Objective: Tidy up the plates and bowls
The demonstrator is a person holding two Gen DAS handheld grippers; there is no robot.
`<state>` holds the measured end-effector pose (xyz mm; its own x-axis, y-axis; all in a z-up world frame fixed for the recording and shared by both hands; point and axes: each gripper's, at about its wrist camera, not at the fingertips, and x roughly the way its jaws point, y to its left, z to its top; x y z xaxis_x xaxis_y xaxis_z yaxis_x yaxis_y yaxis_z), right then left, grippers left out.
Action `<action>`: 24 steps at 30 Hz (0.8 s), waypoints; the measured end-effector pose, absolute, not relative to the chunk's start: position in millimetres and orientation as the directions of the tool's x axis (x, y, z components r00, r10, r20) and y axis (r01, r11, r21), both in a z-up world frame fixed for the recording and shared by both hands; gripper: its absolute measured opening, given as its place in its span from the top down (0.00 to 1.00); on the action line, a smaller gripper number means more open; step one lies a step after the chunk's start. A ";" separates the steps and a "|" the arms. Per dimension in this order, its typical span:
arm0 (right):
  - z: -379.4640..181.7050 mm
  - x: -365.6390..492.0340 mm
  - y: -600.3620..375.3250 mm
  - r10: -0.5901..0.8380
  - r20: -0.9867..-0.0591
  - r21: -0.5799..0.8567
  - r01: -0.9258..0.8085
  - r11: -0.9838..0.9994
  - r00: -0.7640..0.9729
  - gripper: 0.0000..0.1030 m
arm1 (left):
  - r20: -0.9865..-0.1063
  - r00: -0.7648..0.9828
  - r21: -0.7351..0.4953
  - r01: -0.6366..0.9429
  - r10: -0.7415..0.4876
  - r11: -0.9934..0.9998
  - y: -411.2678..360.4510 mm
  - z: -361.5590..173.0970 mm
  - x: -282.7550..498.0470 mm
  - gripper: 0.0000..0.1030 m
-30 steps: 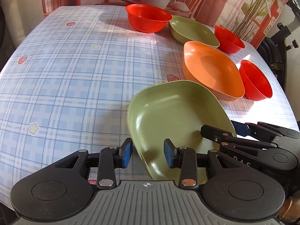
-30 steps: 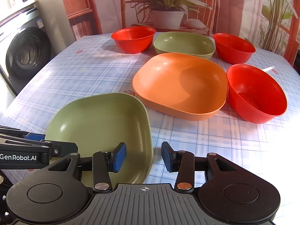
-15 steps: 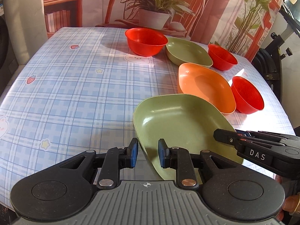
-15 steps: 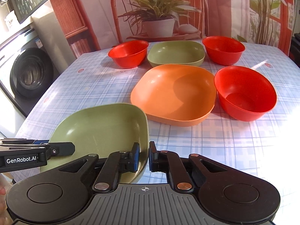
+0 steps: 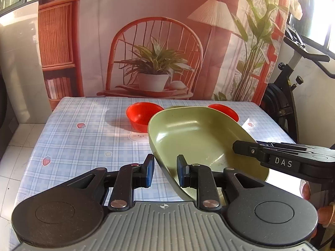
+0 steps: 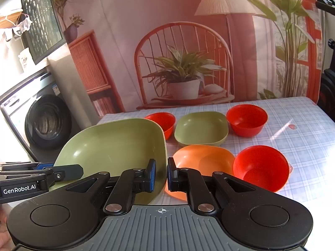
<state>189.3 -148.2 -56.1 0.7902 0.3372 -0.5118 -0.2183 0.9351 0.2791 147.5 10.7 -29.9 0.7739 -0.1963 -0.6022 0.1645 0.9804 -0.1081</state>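
Green plate (image 6: 117,146) is held clear of the table, tilted, L gripper (image 5: 164,170) and R gripper (image 6: 161,174) each clamped on opp. rims; nearest stack target, the orange plate (image 6: 204,155), lies fwd-right of R jaws, just beside the carried plate.

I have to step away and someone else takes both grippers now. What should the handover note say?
Left gripper and right gripper: each shut on opposite rims of the green plate, which is lifted off the table.
On the table: second green plate, orange plate, three red bowls.
Done: nothing stacked.
Left: probably set the held plate into its green twin, then group the bowls.
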 end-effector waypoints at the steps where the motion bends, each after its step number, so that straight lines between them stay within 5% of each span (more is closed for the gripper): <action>1: -50.8 189.9 -148.8 0.342 -0.499 0.279 -0.225 0.933 0.796 0.89 | -0.584 0.788 -0.103 0.168 -0.197 0.980 10.1 -22.1 146.5 0.76; 10: -29.2 218.4 -147.0 0.330 -0.447 0.267 -0.228 0.936 0.832 0.89 | -0.498 0.845 -0.042 0.202 -0.196 0.979 3.4 9.3 171.9 0.76; 24: -108.3 260.8 -162.6 0.242 -0.562 0.277 -0.095 0.956 0.791 0.90 | -0.628 0.732 -0.060 0.295 -0.266 0.953 -13.6 -68.7 263.1 0.76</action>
<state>260.8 -162.6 -108.3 0.7910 0.2419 -0.5620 -0.0953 0.9560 0.2773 263.1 -13.6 -68.7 0.7316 -0.2660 -0.6277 0.2954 0.9535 -0.0598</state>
